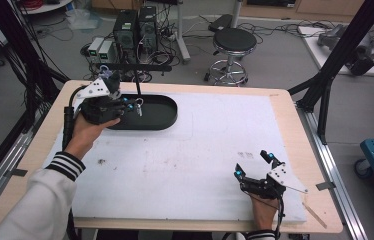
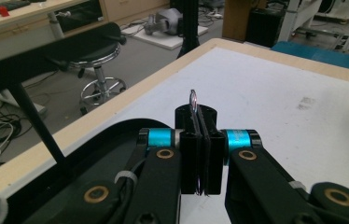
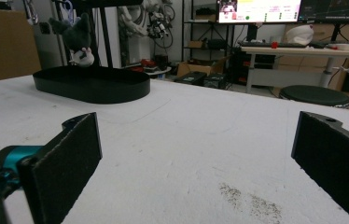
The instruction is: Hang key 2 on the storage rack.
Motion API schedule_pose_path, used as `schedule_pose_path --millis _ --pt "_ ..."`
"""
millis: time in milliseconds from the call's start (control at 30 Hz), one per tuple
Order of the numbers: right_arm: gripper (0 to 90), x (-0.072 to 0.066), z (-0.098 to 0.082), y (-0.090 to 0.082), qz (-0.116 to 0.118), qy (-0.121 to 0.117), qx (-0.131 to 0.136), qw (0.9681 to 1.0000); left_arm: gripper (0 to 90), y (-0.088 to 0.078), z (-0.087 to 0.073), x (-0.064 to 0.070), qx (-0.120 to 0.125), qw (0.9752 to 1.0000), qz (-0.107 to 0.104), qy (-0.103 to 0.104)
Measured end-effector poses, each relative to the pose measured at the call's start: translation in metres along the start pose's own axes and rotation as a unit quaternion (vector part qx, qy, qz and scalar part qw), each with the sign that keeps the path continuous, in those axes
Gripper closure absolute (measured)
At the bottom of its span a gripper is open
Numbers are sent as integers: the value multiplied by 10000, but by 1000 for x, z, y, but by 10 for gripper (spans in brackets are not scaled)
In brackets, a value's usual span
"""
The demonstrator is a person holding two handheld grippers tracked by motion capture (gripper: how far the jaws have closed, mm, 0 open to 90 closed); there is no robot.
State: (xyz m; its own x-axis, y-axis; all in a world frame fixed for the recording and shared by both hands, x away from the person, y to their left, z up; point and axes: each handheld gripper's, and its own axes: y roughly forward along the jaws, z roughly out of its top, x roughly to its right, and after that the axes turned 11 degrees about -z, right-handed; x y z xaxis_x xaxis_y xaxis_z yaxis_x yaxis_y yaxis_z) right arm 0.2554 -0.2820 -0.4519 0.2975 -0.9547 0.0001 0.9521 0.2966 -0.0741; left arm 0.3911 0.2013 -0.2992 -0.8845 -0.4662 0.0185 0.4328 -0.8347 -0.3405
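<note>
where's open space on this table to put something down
Most of the white mat is bare: the wide middle stretch between the black tray and the right gripper, and the far right side. It is crowded at the far left, where the left gripper holds a small metal ring over the tray.

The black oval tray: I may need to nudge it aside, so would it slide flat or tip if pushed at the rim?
Probably slides. The black oval tray looks low-walled and broad, so tipping seems unlikely. The white mat under it looks slightly textured, so it may drag a bit. It looks like thin plastic, likely light. The upright post rising from it might wobble.
</note>
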Motion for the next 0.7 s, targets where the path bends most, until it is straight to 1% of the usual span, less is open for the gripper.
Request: schedule_pose_path --millis 33,133,200,233,367,467,533,600,633,700 --pt "8 0 0 0 -6 0 5 10000 880 1 3 -2 18 10000 26 13" --pt "8 0 0 0 -14 20 -8 10000 881 3 10 -6 -72 10000 66 -17" --pt "8 0 0 0 -13 20 -9 10000 880 3 14 -10 -108 9999 117 -2" --pt "8 0 0 0 -17 21 -7 10000 881 4 16 -11 -84 9999 125 -26" --pt "8 1 0 0 -20 9 12 10000 881 6 23 -18 -104 9997 202 -12" --pt "8 1 0 0 -19 5 18 10000 881 8 29 -24 -70 9996 268 -4" --pt "8 1 0 0 -10 6 13 10000 881 10 33 -28 -106 9994 322 8" --pt "8 1 0 0 -10 13 19 10000 881 12 36 -32 -97 9994 332 -2" --pt "8 1 0 0 -10 13 17 10000 881 13 37 -34 -82 9993 373 5" --pt "8 1 0 0 -10 14 20 10000 881 16 39 -38 -112 9992 394 -27"
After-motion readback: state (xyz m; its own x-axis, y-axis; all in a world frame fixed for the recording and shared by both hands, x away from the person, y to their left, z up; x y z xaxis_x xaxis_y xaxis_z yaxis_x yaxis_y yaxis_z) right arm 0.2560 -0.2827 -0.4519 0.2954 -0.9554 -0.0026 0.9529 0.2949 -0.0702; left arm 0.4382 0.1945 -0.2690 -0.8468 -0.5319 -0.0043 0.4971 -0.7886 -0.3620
